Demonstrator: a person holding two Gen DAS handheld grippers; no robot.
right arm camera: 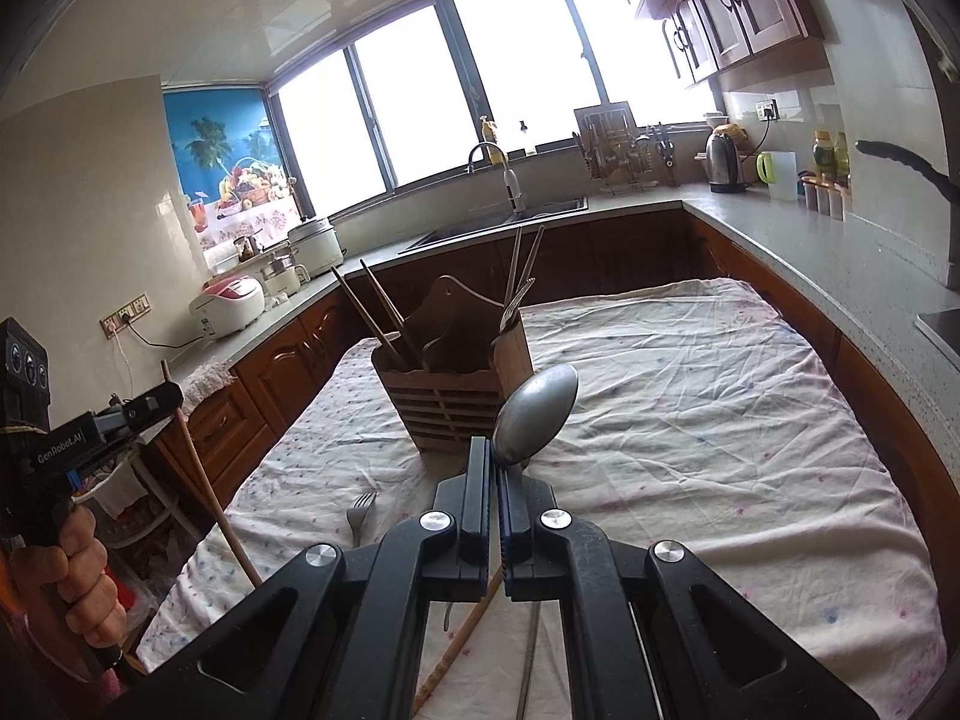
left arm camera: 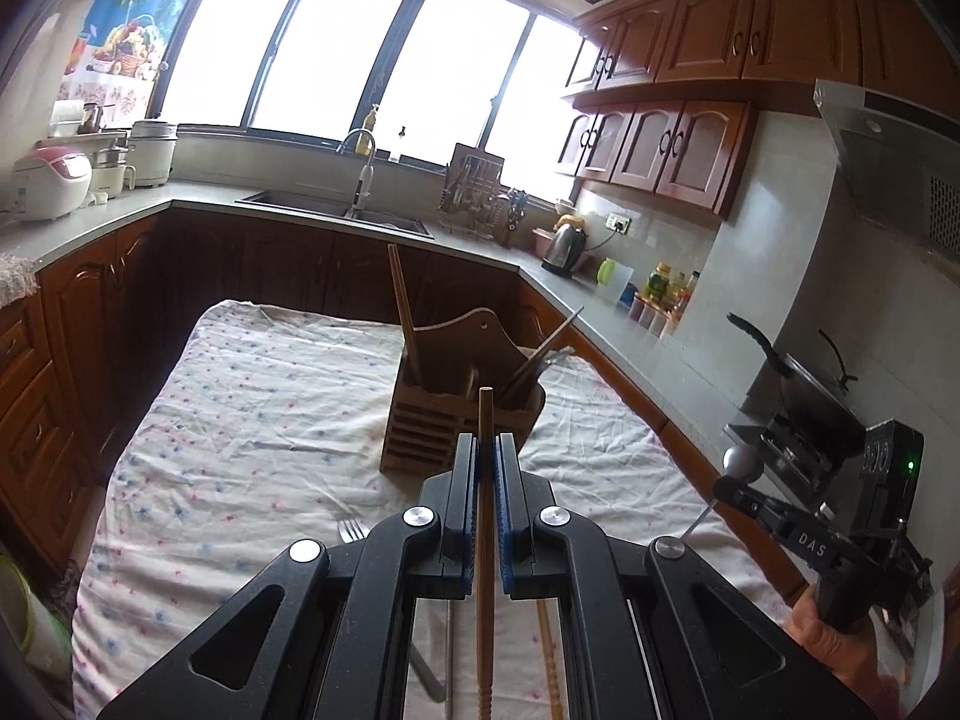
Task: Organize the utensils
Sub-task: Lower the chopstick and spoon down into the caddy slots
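Note:
My left gripper (left arm camera: pixel 486 447) is shut on a wooden chopstick (left arm camera: pixel 485 414) that points at the wooden utensil holder (left arm camera: pixel 462 420) just ahead. My right gripper (right arm camera: pixel 495 465) is shut on the handle of a metal spoon (right arm camera: pixel 537 414), bowl up, just in front of and right of the holder (right arm camera: pixel 450 402). Wooden chopsticks (right arm camera: pixel 378 312) stand in the holder's left part, and metal chopsticks with a fork (right arm camera: pixel 519 282) in its right part. A fork (right arm camera: pixel 360 513), another wooden chopstick (right arm camera: pixel 462 642) and a metal stick (right arm camera: pixel 531 660) lie on the cloth below the grippers.
The table wears a dotted white cloth (right arm camera: pixel 690 396). A grey counter (left arm camera: pixel 630 336) wraps around it, with a sink (left arm camera: pixel 336 210), a rice cooker (left arm camera: pixel 48 186), a kettle (left arm camera: pixel 567 249) and a wok (left arm camera: pixel 804 384) on the stove. A hand (right arm camera: pixel 78 576) holds the left gripper's handle.

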